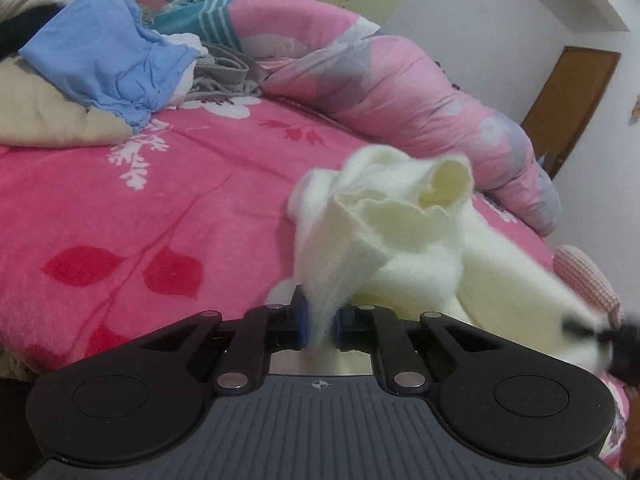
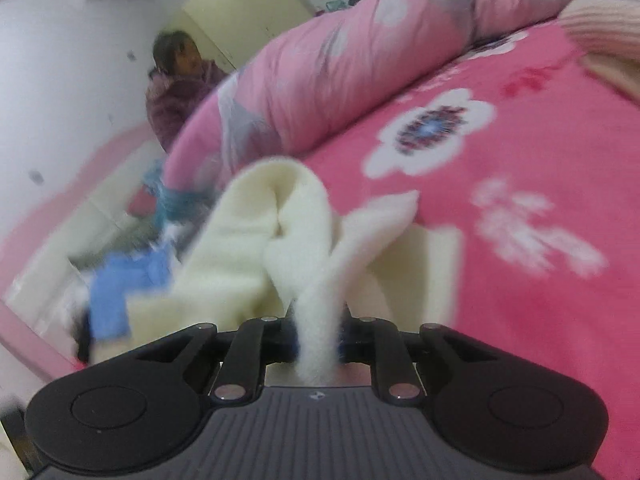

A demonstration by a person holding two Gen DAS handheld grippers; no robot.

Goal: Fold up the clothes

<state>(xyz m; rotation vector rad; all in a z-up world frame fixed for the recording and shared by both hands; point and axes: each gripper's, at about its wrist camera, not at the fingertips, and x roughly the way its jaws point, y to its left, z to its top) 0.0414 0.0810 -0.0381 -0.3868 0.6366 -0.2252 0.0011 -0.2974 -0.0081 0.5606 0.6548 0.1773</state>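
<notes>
A cream fleece garment [image 1: 412, 236] is bunched and lifted above the pink floral bed cover [image 1: 160, 208]. My left gripper [image 1: 320, 326] is shut on a pinched edge of it. The cloth stretches right toward the other gripper, blurred at the frame's right edge [image 1: 600, 332]. In the right wrist view my right gripper [image 2: 318, 340] is shut on another pinched edge of the same cream garment [image 2: 256, 240], which hangs in folds ahead of the fingers over the bed cover [image 2: 520, 280].
A pile of unfolded clothes lies at the bed's far left, with a blue garment [image 1: 112, 60] on top and a beige one [image 1: 48, 116] below. A rolled pink quilt [image 1: 400, 88] runs along the bed's far side. A person [image 2: 180, 84] stands beyond the bed.
</notes>
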